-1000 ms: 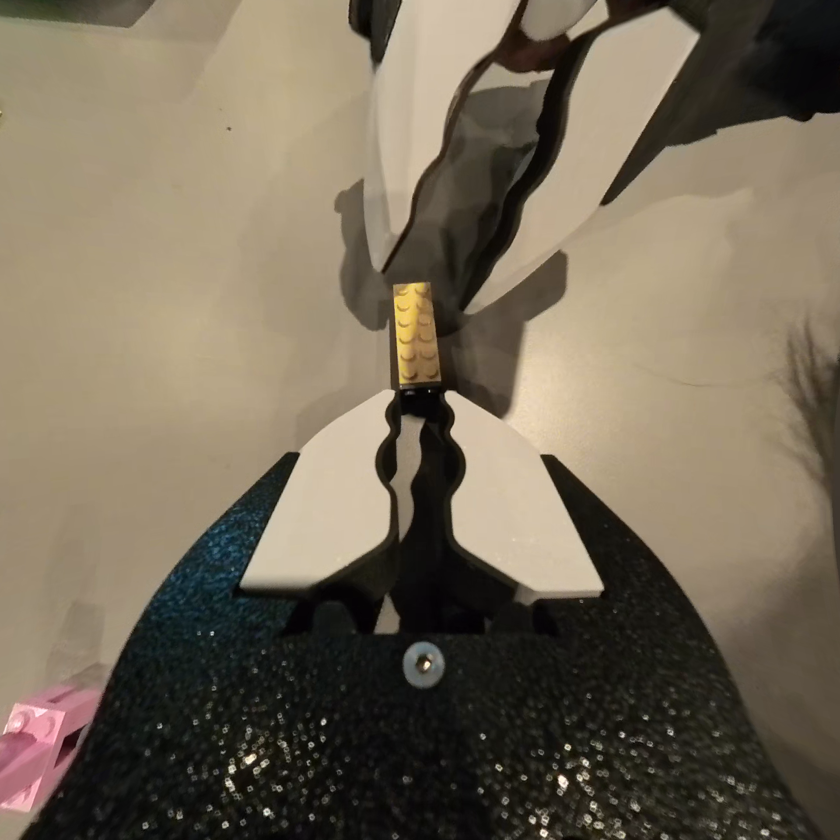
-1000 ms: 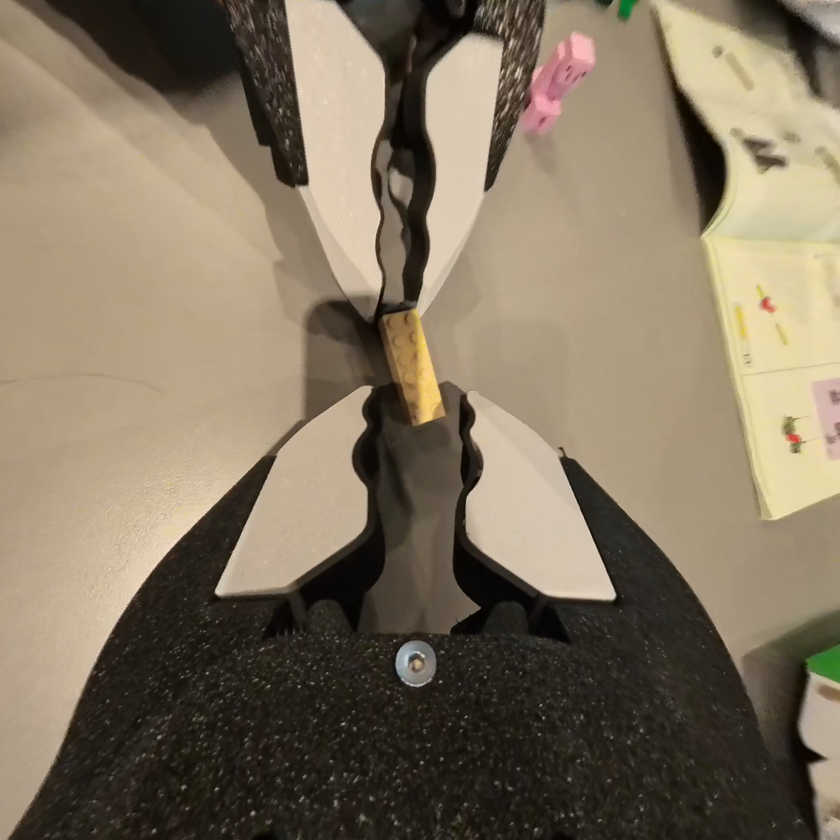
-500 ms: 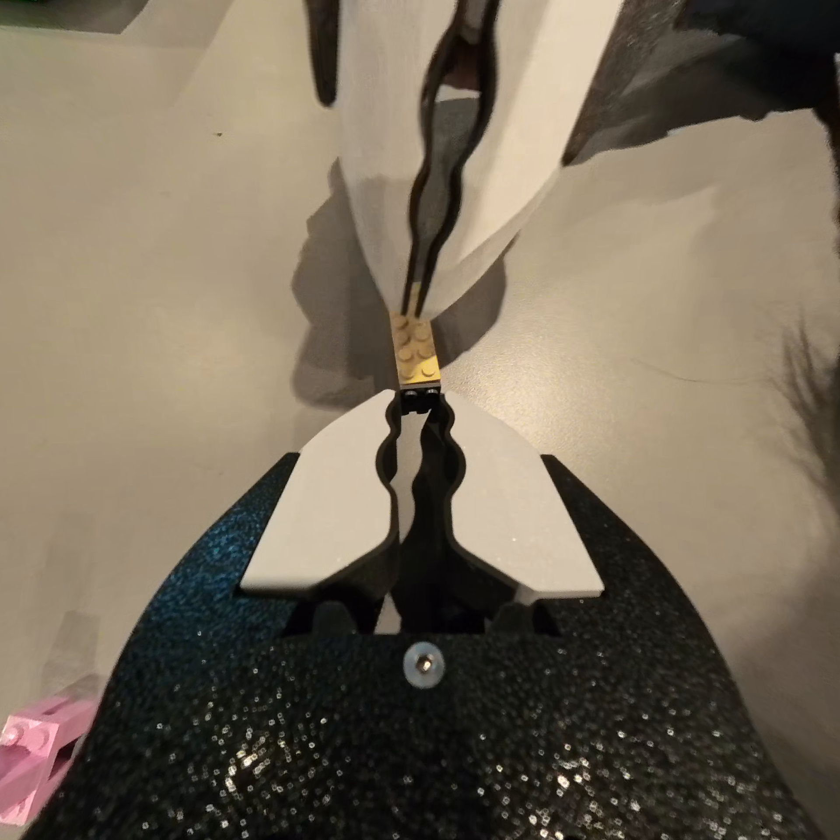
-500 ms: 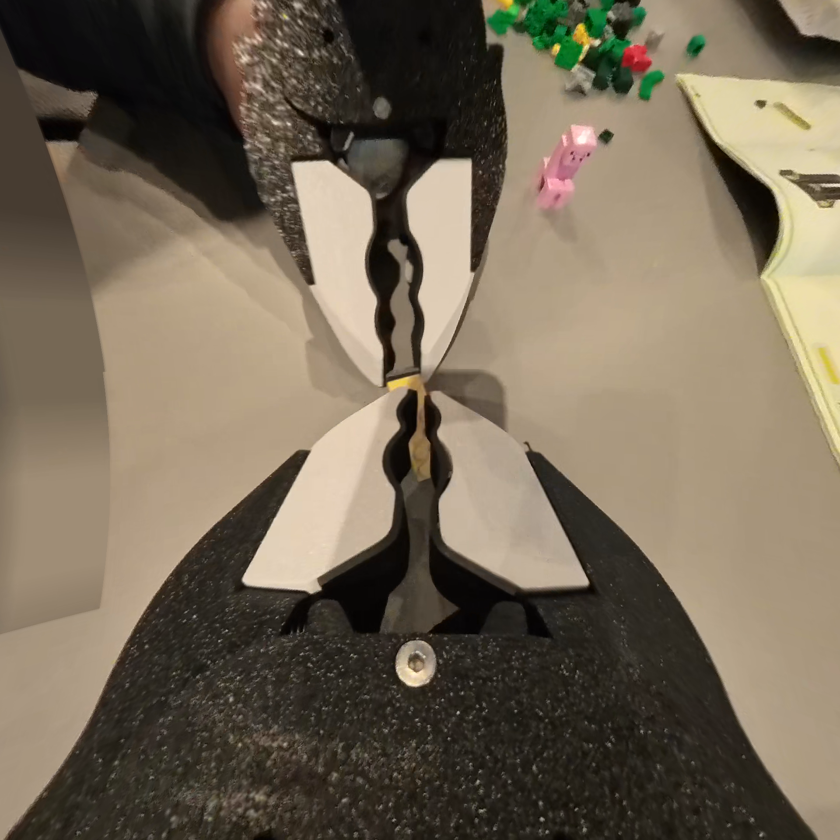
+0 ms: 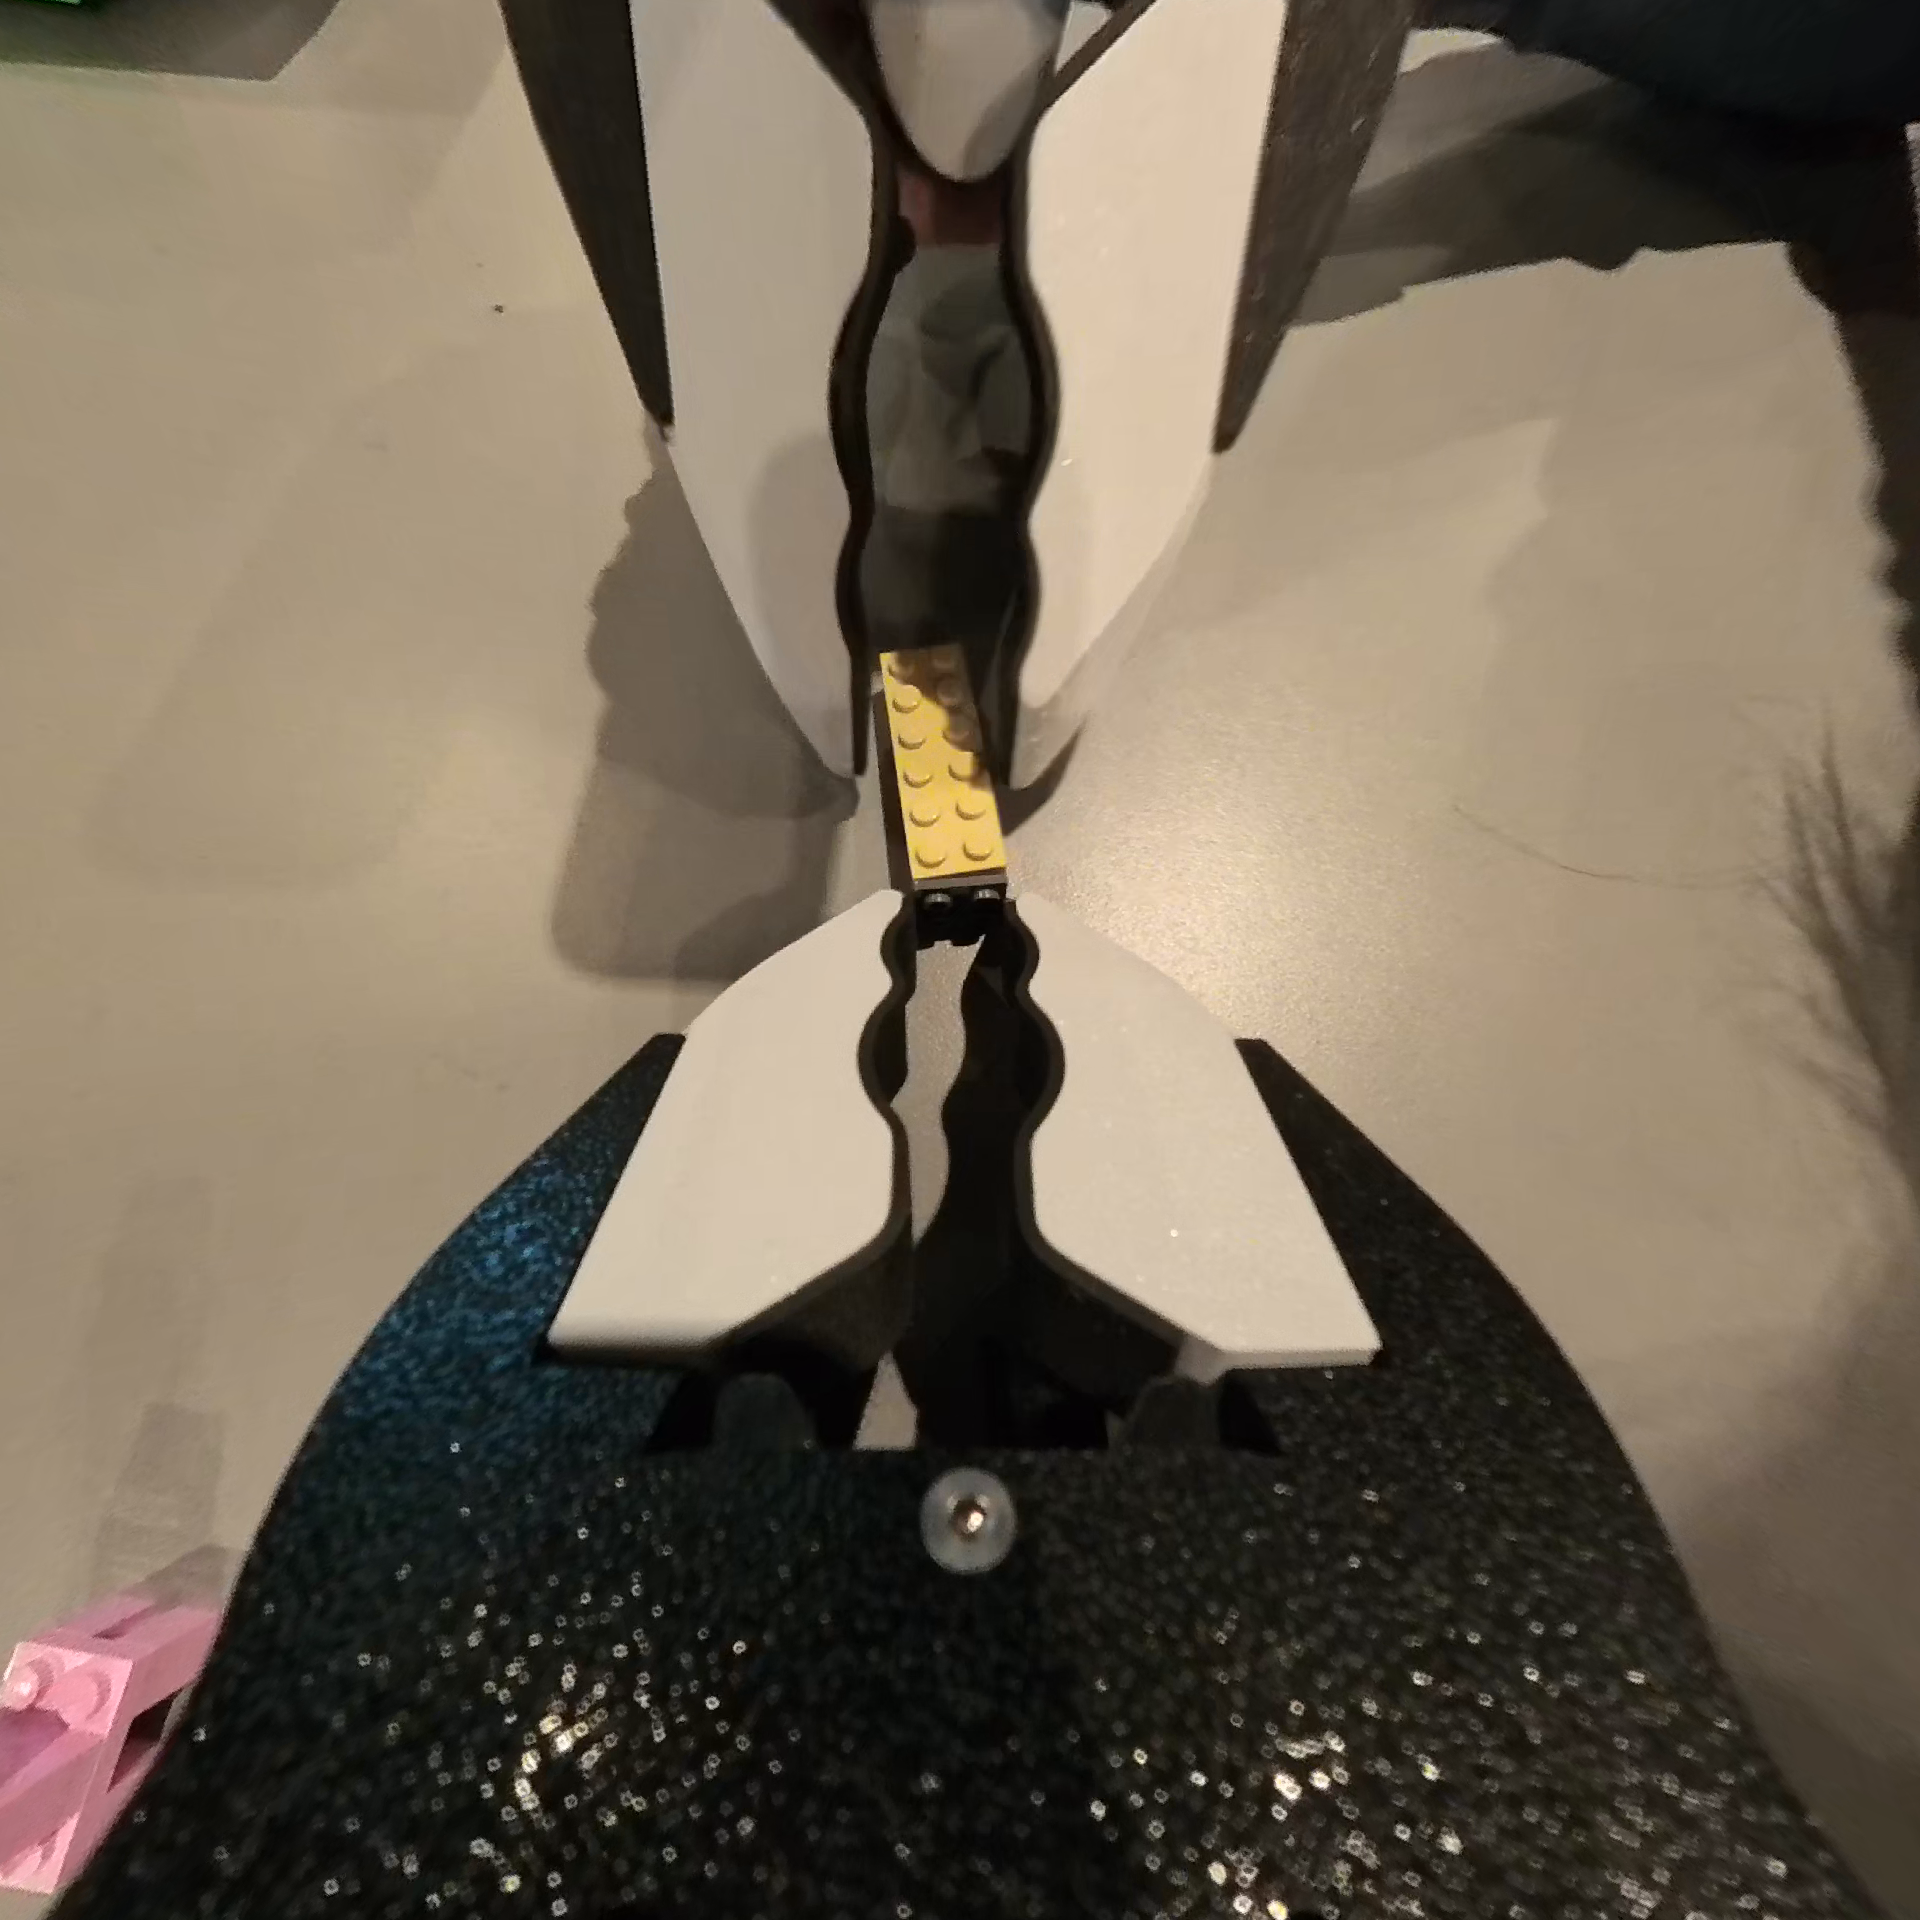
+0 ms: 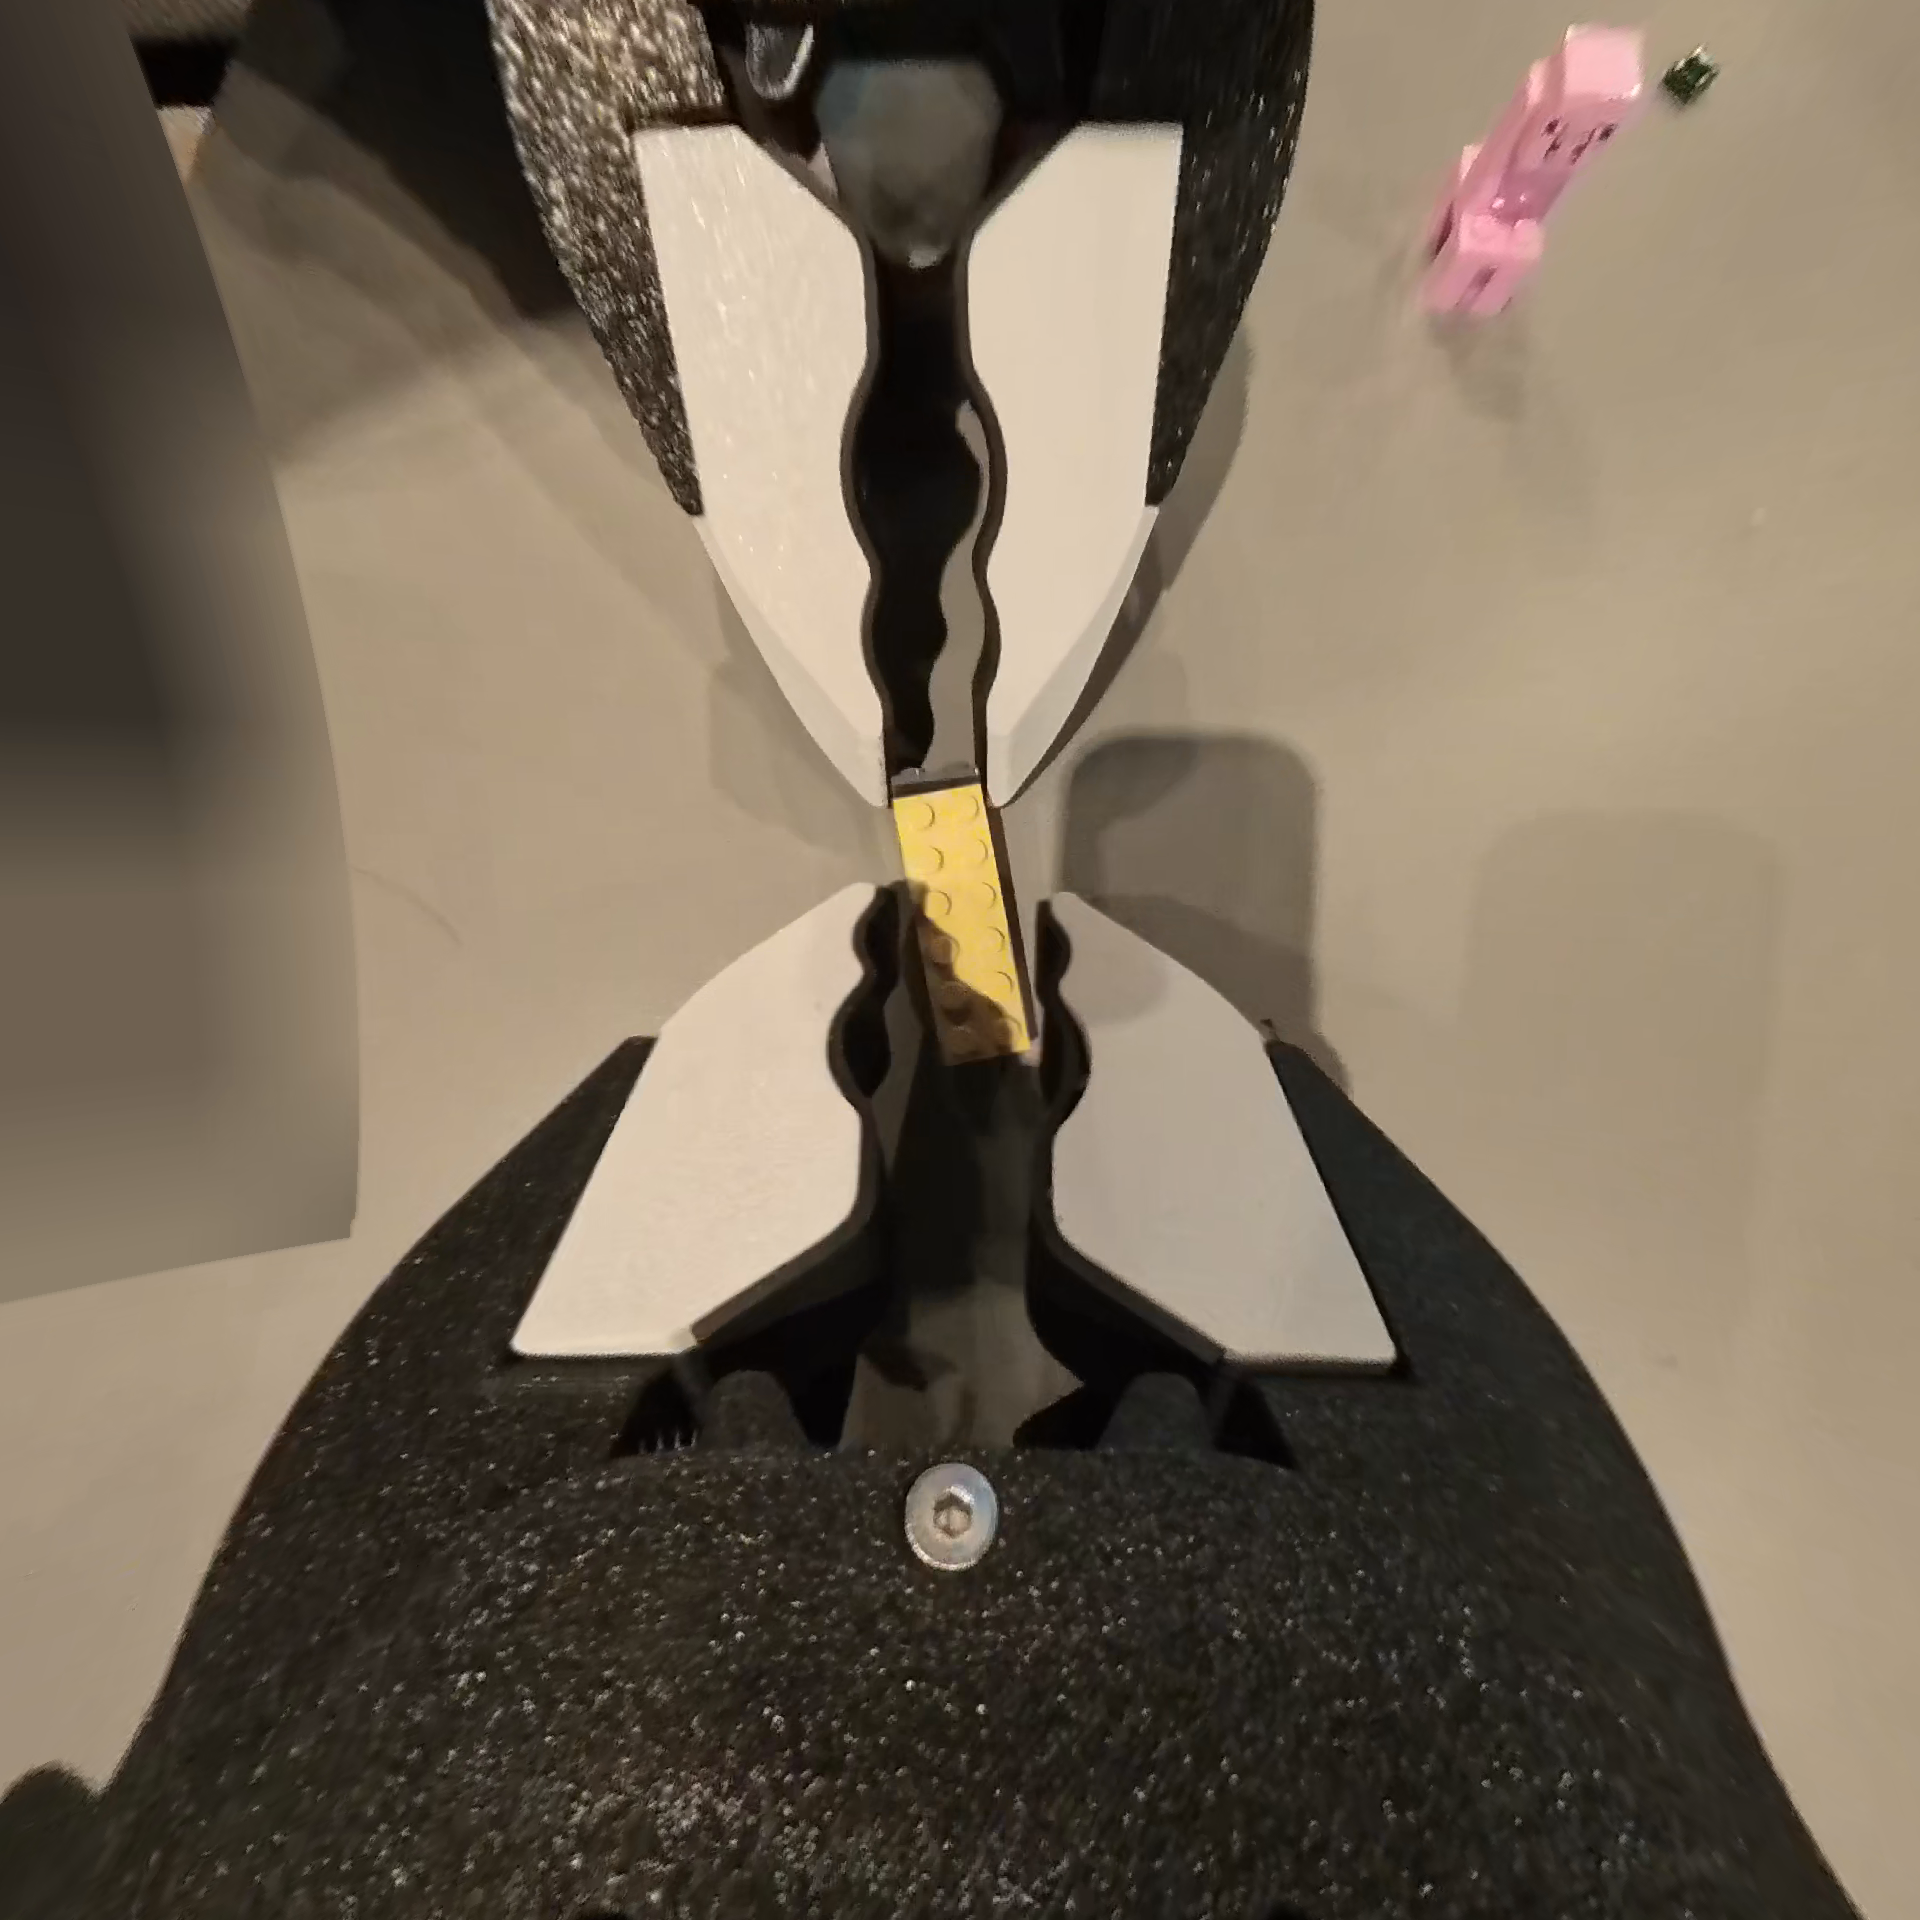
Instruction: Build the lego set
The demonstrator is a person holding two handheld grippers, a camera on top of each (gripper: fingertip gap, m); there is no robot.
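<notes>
Over on the left, the left gripper has its white fingers pinched tight on the near end of a long yellow plate — a thin black piece sits stacked under that end, right at the fingertips. The plate sticks straight out from those tips, studs up, held clear above the grey table. Its far end reaches into the right gripper, which faces the left one nose to nose; that one's jaws stand parted, and the plate lies in the gap between the fingers, closer to one side, though whether it touches I cannot tell. Farther right, a small pink figure — blurred — lies on the table, well apart from both grippers, with a tiny dark green bit just beside it.
</notes>
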